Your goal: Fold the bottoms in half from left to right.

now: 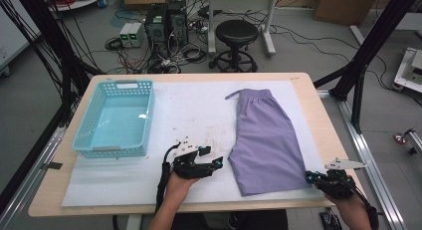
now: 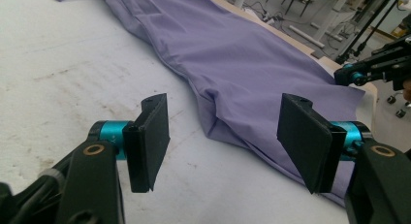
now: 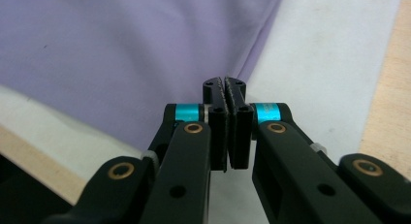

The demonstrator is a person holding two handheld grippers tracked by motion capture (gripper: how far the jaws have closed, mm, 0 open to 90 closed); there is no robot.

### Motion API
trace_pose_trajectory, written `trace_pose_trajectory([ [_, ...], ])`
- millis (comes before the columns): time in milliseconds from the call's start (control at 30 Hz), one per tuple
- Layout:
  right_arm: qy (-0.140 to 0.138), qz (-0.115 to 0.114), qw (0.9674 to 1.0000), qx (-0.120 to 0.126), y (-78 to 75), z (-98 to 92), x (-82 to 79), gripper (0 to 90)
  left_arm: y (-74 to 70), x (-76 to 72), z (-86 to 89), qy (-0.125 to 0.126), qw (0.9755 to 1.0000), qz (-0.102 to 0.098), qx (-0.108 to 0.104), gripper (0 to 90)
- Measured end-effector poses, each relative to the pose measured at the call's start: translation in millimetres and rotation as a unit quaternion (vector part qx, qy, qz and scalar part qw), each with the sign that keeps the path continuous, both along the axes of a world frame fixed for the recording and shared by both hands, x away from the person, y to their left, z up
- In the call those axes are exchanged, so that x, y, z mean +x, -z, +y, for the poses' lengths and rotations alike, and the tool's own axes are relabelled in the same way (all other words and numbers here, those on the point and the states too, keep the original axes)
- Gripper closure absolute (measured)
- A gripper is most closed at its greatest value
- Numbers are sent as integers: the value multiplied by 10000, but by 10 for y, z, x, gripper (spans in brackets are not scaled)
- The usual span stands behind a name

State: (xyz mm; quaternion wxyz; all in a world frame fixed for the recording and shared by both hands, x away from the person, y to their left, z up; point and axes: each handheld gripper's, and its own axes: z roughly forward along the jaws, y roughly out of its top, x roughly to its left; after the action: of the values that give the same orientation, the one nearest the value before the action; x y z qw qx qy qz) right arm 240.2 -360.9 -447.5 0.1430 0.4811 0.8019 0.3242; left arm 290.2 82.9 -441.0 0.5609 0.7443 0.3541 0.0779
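Purple shorts point(image 1: 263, 140) lie flat on the white mat point(image 1: 194, 115), waistband away from me. My left gripper point(image 1: 215, 163) hovers just left of their near left corner. In the left gripper view its jaws stand wide apart point(image 2: 225, 107), with the shorts' hem corner point(image 2: 228, 129) ahead between them. My right gripper point(image 1: 310, 177) is at the shorts' near right corner. In the right gripper view it point(image 3: 224, 83) is shut, pads pressed together over the edge of the cloth point(image 3: 121, 49). I see no cloth between the pads.
An empty teal plastic basket point(image 1: 115, 121) stands on the left part of the table. The wooden table edge point(image 1: 323, 115) runs close to the right gripper. Behind the table are a black stool point(image 1: 236, 36), computer cases and cables on the floor.
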Motion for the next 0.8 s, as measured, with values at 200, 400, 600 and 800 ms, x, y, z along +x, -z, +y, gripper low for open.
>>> trace_pose_trajectory([
  [200,104,19,9996,263,-1,-25,2,716,28,35,-118,-26,9999,147,87,400],
  [400,276,-183,9992,206,1,13,99,668,76,186,-405,-39,9991,346,261,399],
  [600,204,-282,9994,-33,41,6,190,900,139,309,-604,-163,9938,695,851,564],
  [800,269,-524,9981,-184,1,-4,190,900,171,274,-638,-164,9885,590,1385,867],
])
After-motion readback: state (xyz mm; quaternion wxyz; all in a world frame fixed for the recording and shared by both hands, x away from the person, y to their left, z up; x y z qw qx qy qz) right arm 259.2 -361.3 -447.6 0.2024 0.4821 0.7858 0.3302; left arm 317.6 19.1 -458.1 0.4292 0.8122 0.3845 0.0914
